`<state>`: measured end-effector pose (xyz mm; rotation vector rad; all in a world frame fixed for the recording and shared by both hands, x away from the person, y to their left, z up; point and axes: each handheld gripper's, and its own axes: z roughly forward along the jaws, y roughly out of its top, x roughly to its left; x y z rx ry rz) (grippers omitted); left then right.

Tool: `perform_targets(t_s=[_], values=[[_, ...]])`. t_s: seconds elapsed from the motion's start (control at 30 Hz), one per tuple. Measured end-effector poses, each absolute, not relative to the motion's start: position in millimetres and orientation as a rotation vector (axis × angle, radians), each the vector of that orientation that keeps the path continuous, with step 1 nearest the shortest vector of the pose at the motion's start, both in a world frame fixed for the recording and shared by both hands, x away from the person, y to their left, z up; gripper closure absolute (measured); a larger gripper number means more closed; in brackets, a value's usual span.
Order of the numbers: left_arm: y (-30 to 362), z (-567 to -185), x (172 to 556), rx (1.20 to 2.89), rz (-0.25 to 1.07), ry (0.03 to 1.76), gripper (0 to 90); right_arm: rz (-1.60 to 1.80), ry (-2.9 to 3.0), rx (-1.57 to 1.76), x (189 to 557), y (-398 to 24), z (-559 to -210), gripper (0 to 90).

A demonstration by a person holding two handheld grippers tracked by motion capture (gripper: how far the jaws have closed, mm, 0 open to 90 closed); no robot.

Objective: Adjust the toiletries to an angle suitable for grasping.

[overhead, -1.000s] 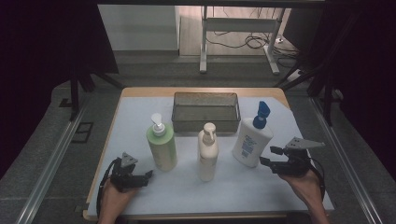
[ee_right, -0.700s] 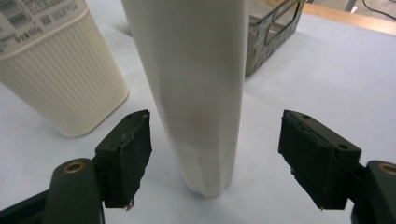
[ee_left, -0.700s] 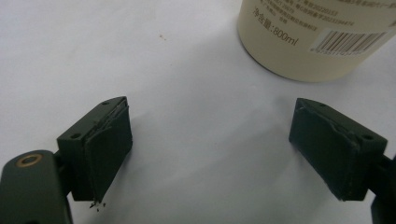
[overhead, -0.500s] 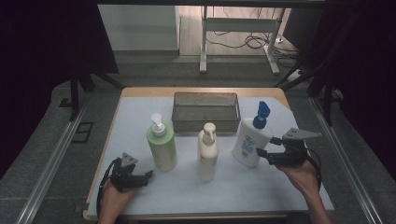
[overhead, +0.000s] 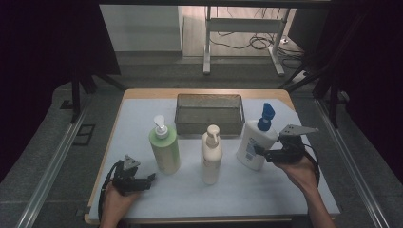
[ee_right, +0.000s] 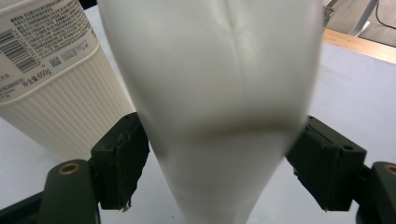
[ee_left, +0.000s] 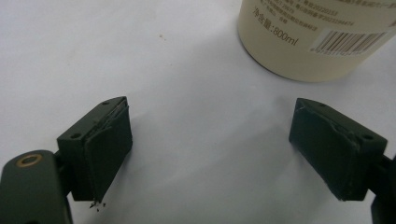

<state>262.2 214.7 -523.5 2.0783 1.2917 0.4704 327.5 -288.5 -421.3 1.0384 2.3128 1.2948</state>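
Early stage, by the look of it: nothing in the basket (overhead: 209, 97) at the far middle of the table (overhead: 266, 194). All three bottles upright in a row near it: green (overhead: 165, 149) left, cream (overhead: 211, 154) middle, white with blue cap (overhead: 252, 145) right.

Right tongs (overhead: 259, 151) just opened wider, now set round the white bottle, pads at its flanks; firm grip or not, cannot tell. Lifting and binning left to do.

Left tongs (overhead: 151, 177) wide open, empty, near left.

Readable: "800ml" on a bottle foot (ee_left: 317, 42) ahead of the left tongs; "650g" on the cream bottle's ribbed side.
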Motion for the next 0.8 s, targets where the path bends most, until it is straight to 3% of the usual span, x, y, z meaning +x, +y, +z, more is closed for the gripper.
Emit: perform_targets(t_s=[0.3,0.53,0.8], values=[[215,-524,262,2.078,0.47,1.292,13.2,1.31,2.323,1.029,334,-282,-417,25.9],[215,-523,262,2.078,0.469,1.292,13.3,1.283,2.337,1.009,337,-275,-412,36.1],[215,-523,262,2.078,0.469,1.292,13.2,1.204,2.33,1.008,333,-270,-408,39.3]])
